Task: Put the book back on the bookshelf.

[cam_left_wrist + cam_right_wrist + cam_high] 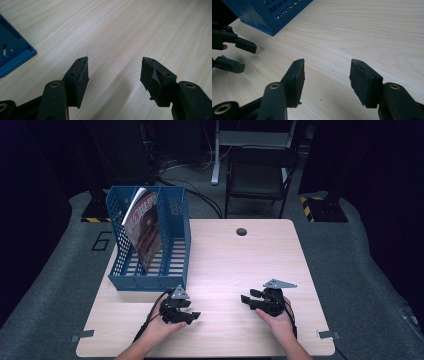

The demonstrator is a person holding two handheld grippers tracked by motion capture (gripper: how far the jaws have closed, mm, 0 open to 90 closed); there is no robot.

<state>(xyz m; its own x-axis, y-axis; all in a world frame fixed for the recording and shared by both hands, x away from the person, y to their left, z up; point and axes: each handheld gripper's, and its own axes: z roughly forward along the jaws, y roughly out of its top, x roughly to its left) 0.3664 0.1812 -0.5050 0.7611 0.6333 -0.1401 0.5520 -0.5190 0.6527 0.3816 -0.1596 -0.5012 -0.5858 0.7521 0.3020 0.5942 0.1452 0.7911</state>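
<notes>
Desk: a pale wooden desk (225, 260) is seen, with a small round hole (241, 231) near its far edge.
Rack: a blue slatted file rack (172, 245) is stood on the far left part of the desk, its front corner just beyond the left gripper.
Magazine: a magazine (146, 227) with a reddish cover is leaned upright inside the rack, tilted against a divider; which compartment exactly cannot be told.
Left gripper: the left gripper (194, 315) is held low over the near edge of the desk, just in front of the rack, and is pointed toward the middle. In the left gripper view (115, 72) the jaws are spread apart with only bare wood between them; nothing is held. A corner of the rack (15, 56) is seen at the left of that view.
Right gripper: the right gripper (246, 299) is held near the front right of the desk, well apart from the rack, and is pointed at the left gripper. In its own view (327, 75) the jaws are parted and empty.
Step in hand: judged as a rest between moves, with both grippers empty and the magazine already in the rack.
Next move: if the magazine is to be handled, a reach up and over the rack's front wall is called for, with the jaws narrowed onto the thin top edge; the rack may need steadying by the other gripper.
</notes>
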